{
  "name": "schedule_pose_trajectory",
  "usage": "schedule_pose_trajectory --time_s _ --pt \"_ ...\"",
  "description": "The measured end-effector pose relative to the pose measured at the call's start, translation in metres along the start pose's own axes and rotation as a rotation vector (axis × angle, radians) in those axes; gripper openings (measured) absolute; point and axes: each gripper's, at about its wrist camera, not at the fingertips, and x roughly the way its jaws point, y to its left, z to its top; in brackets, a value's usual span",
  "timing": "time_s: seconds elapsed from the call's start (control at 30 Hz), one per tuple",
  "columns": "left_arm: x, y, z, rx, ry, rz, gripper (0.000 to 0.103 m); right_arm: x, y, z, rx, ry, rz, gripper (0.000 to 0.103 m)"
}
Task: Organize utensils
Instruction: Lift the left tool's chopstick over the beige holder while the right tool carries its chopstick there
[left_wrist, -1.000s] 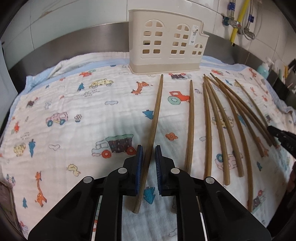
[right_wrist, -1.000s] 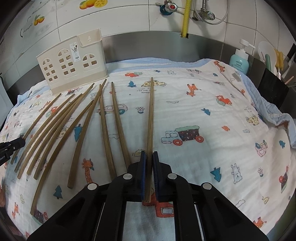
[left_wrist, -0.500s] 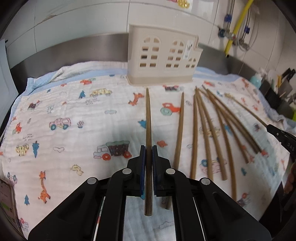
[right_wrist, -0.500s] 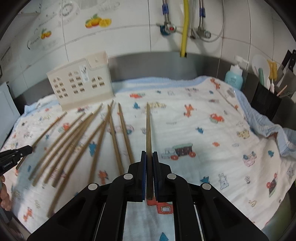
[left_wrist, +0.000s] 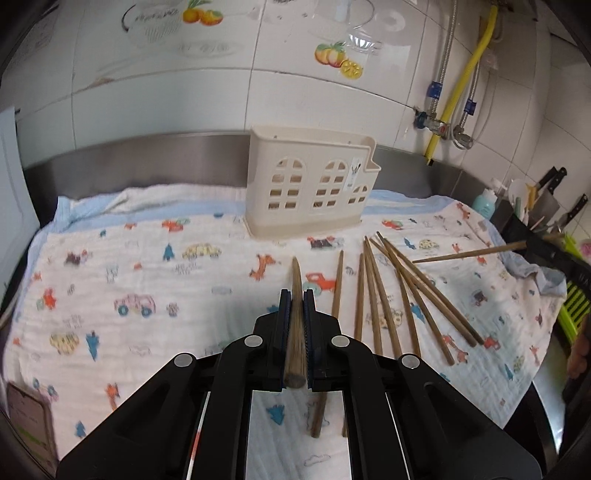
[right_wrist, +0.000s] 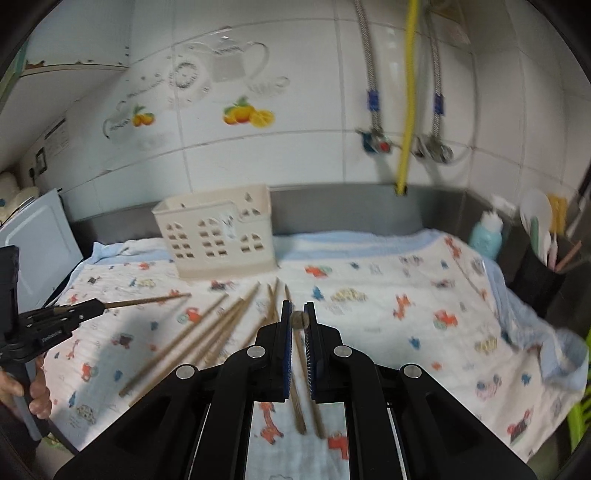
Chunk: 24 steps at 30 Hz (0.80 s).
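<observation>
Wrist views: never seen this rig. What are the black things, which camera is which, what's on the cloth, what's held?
No robot arm here: a person holds a two-finger gripper in each hand, with a fisheye camera on each looking along the fingers. In the left wrist view, the left gripper is shut on a wooden chopstick. In the right wrist view, the right gripper is shut on another chopstick, seen end-on. The loose chopsticks lie on a cartoon-print cloth, with a cream utensil holder standing behind them.

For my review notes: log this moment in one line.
left gripper: shut on chopstick | right gripper: shut on chopstick | both clear of cloth | holder: upright
</observation>
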Motion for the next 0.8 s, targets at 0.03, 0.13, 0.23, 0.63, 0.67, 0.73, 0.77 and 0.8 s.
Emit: schedule_pose_trajectory --time_s 0.03,0.13,0.23,0.63,0.67,0.73,0.77,0.8 --pt "-0.001 0.0 0.003 0.002 -0.002 -0.003 0.005 -0.001 0.002 0.006 -0.01 -0.004 0.013 0.006" --pt "-0.006 0.002 0.015 0.001 -0.022 -0.019 0.005 -0.002 0.007 0.02 -0.028 -0.016 0.043 0.006" --pt "-0.008 0.003 0.031 0.007 -0.023 -0.025 0.005 -0.004 0.009 0.045 -0.04 -0.038 0.085 0.006" --pt "-0.015 -0.005 0.09 0.07 -0.053 -0.052 0.005 -0.001 0.023 0.153 -0.123 -0.061 0.192 0.006" --pt "-0.018 -0.006 0.096 0.076 -0.062 -0.054 0.005 0.002 0.023 0.159 -0.123 -0.059 0.194 0.006" --pt "-0.025 -0.012 0.108 0.093 -0.09 -0.057 0.005 0.013 0.026 0.171 -0.127 -0.041 0.201 0.006" --pt "-0.029 -0.016 0.117 0.104 -0.108 -0.061 0.005 0.02 0.027 0.175 -0.123 -0.028 0.208 0.006" --pt "-0.033 -0.018 0.122 0.111 -0.123 -0.06 0.005 0.026 0.028 0.178 -0.121 -0.014 0.213 0.006"
